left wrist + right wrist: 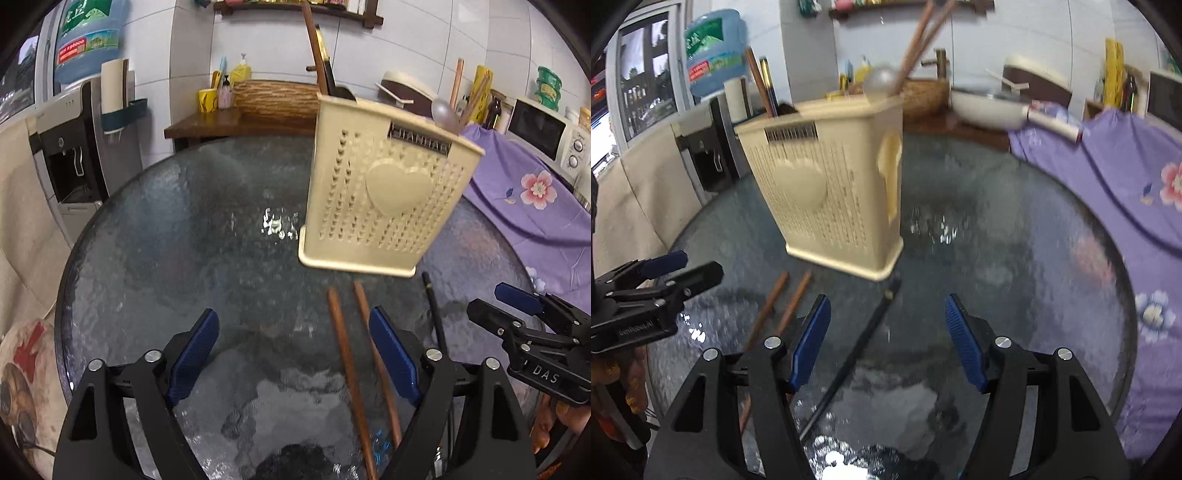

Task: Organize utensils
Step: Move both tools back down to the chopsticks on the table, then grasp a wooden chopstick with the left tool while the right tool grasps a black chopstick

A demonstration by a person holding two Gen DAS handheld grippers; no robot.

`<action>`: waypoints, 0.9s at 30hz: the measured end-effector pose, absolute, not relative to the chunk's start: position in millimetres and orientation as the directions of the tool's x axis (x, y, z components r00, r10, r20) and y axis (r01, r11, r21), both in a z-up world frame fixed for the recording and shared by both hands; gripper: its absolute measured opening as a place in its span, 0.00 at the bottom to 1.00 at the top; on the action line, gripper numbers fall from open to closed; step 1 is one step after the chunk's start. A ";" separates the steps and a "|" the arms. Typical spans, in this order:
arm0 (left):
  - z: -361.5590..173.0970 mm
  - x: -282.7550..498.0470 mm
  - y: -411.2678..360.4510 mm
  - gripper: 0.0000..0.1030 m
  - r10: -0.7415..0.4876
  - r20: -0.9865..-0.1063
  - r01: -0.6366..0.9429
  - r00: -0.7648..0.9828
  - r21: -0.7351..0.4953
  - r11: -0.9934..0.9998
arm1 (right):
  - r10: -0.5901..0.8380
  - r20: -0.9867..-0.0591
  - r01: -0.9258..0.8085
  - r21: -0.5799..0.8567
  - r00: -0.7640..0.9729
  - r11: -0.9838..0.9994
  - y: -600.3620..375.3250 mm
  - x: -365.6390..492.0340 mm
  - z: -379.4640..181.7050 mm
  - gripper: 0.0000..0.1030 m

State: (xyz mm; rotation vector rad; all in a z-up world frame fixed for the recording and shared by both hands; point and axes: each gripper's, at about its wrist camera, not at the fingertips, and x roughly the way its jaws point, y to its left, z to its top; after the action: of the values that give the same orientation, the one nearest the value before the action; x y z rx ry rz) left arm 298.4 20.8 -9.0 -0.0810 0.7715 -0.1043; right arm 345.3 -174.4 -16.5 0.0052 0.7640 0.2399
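Left wrist view: two brown wooden chopsticks (347, 369) flat on the round glass table (166, 258), side by side, tips toward the cream utensil holder (384, 195). One black chopstick (436, 321) lying just to their right. Holder upright mid-table, already carrying chopsticks and a clear spoon (443, 110).

Step in hand, by judgement: pickup of the loose sticks, none grasped yet. Next move calls for lowering over a stick, closing across its shaft, then lifting and tipping it upright to drop into a holder compartment. Thin round sticks on slick glass; likely to roll or slip if pinched off-centre.

Left gripper (291, 358): jaws wide apart, nothing between the pads, poised above the table, brown pair passing near its right finger. Angled down and forward toward the holder.

Right wrist view: right gripper (886, 339) likewise wide open and empty, black chopstick (857, 354) running diagonally between its fingers below. Contact with table not discernible.
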 end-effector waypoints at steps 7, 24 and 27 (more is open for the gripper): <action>-29.8 292.3 8.9 0.53 -0.153 -0.735 0.088 0.660 -0.126 0.988 | 0.219 -0.731 -0.184 0.129 0.646 0.974 -169.5 341.8 -40.5 0.62; -42.0 300.8 -21.3 0.37 -0.168 -0.768 0.142 0.619 -0.101 0.985 | 0.175 -0.793 -0.176 0.087 0.583 0.981 -145.6 354.8 -52.1 0.44; -42.7 304.7 -24.6 0.33 -0.154 -0.771 0.146 0.618 -0.081 0.986 | 0.164 -0.800 -0.177 0.073 0.578 0.982 -141.4 361.1 -51.0 0.39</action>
State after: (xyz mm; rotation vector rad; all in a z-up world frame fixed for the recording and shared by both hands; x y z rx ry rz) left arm 304.7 -24.6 -42.7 -0.0105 0.8877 -0.1726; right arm 361.1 -141.4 -51.0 -0.0153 0.9339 0.1990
